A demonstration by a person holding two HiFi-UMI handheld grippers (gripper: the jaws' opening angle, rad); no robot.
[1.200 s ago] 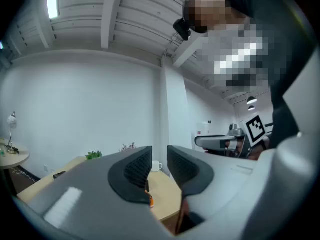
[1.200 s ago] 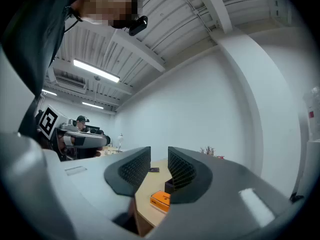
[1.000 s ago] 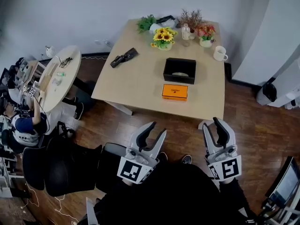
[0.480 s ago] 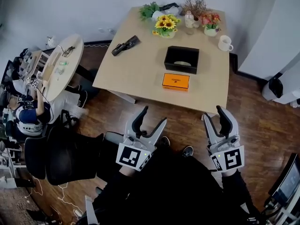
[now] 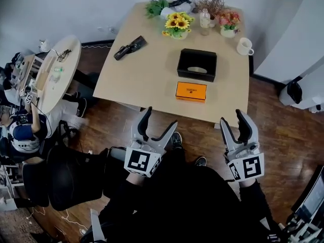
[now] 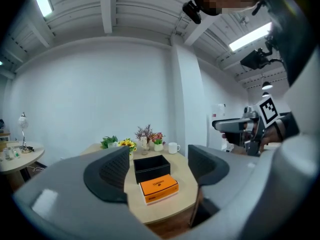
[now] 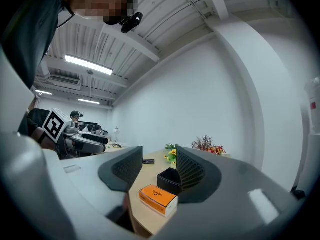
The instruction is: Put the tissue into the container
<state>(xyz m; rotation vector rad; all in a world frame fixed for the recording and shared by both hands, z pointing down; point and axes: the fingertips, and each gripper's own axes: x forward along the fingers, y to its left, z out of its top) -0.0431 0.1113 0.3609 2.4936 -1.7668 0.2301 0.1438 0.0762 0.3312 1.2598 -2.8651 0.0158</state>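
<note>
Hard to make out: we cannot read the print on the orange tissue box [image 5: 191, 91], nor identify the pale oval inside the black container [image 5: 197, 65].

We count one box, one container, one mug [image 5: 245, 46] and two grippers.

The box lies by the desk's [image 5: 142, 77] near edge, just in front of the container, not in it.

Left gripper [image 5: 160, 119]: fingers spread wide, empty, just been opening.

Right gripper [image 5: 232, 118]: fingers slightly apart, empty, likewise opening.

We note both are closer to the near edge than a second ago.

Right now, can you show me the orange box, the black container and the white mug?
orange box [image 5: 191, 91], head view, middle of its top
black container [image 5: 196, 77], head view, its near wall
white mug [image 5: 244, 47], head view, its body
</note>
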